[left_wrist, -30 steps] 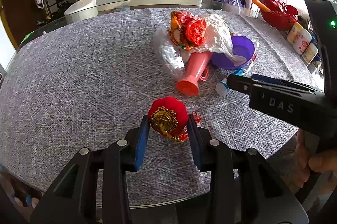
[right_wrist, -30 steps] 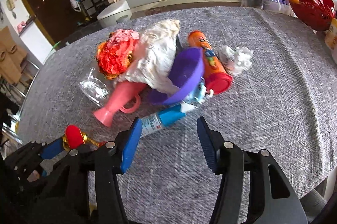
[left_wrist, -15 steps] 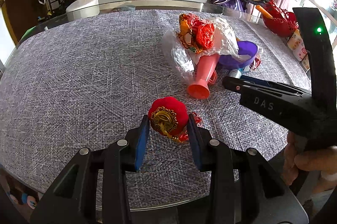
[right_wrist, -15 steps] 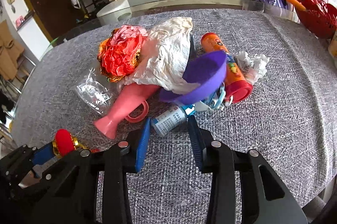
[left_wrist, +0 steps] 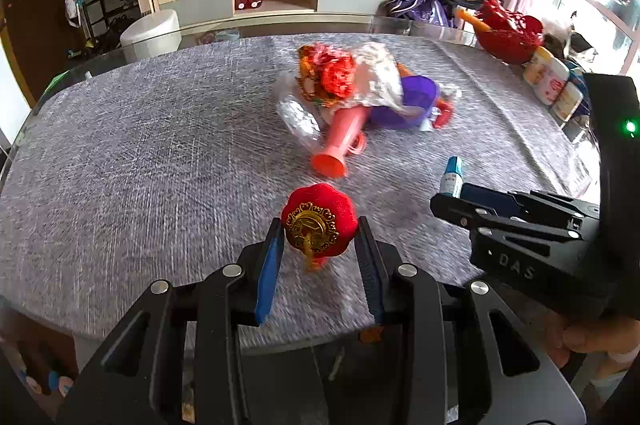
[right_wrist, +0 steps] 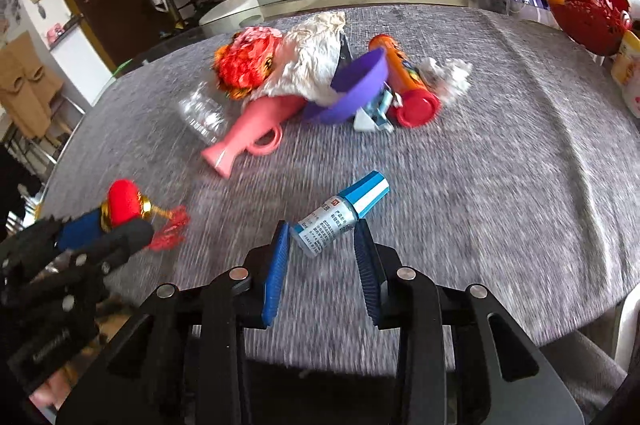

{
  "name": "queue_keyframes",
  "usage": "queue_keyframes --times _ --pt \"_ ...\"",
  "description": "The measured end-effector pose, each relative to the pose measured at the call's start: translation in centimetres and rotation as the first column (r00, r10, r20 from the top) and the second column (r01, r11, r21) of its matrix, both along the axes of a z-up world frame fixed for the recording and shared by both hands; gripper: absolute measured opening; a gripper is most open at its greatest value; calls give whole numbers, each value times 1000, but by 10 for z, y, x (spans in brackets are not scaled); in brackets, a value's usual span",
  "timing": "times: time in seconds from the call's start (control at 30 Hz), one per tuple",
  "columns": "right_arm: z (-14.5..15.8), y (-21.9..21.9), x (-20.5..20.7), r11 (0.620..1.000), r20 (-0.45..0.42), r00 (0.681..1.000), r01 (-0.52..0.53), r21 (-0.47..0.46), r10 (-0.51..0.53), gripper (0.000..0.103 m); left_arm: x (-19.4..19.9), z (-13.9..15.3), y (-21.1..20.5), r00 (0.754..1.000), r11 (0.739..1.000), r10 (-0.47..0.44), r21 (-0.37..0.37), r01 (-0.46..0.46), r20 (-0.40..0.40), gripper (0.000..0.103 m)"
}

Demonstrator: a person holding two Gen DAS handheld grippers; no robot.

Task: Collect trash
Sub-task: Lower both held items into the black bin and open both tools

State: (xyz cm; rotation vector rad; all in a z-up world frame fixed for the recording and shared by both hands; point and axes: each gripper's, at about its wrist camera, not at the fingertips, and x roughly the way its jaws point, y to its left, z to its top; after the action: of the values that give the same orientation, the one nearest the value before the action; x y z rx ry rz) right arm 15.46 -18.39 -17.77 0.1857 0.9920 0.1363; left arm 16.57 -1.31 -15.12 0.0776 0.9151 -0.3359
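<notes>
- Left wrist view: the left gripper [left_wrist: 319, 245] has its blue pads closed narrowly on a round red velvet ornament with a gold filigree cap [left_wrist: 319, 219], held above the near edge of the grey woven tablecloth [left_wrist: 140, 153]. The gold cap faces the camera, and the ornament's underside and tassel are mostly hidden behind it.
- To the right, the right gripper [left_wrist: 460, 199] shows side-on; only the blue cap end of a small white bottle with a blue-and-white striped cap [left_wrist: 452, 177] pokes out past its tip, pointing away from the camera.
- The heap further back is motion-blurred: a pink plastic vase [left_wrist: 344, 137] lies with its flared mouth toward the camera, against a purple plastic bowl [left_wrist: 408, 101].
- Right wrist view: the right gripper [right_wrist: 322, 249] is clamped on the small bottle [right_wrist: 340, 213], whose long axis runs diagonally, cap up and to the right, base down-left between the pads.
- At the left edge, the left gripper [right_wrist: 116, 225] is blurred and partly cut off, with the red ornament [right_wrist: 124, 203] in its pads and a red tassel [right_wrist: 170, 227] trailing right.
</notes>
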Motion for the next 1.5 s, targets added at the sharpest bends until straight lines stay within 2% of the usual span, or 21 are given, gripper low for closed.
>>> queue_keyframes --times 0.33,0.47,0.63,1.0,1.2,1.3,1.4,1.5 --pt "14 -8 -65 999 11 999 -38 -21 38 34 -66 3 -4 999 999 -37 -6 36 -21 34" --pt "2 -6 -90 998 -21 998 -59 -17 59 34 -87 -8 -8 997 998 -56 -7 56 -56 34" --pt "-22 1 -114 996 -90 992 -83 11 84 34 -109 -37 -13 989 997 -74 -9 73 -131 34" --pt "-63 4 -127 994 -197 975 -88 65 99 34 -133 -100 -20 954 995 -96 -6 98 -284 34" --pt "-73 6 -120 991 -234 966 -82 103 105 36 -134 -110 -19 943 994 -106 -10 109 -315 34" --pt "-74 5 -116 992 -238 966 -78 103 101 36 -133 -111 -18 943 994 -105 -6 109 -317 45" --pt "-71 0 -113 994 -233 969 -62 93 82 46 -131 -109 -18 945 995 -98 1 103 -311 59" --pt "-68 -6 -110 996 -226 972 -47 80 64 52 -129 -106 -16 949 996 -86 12 94 -302 65"
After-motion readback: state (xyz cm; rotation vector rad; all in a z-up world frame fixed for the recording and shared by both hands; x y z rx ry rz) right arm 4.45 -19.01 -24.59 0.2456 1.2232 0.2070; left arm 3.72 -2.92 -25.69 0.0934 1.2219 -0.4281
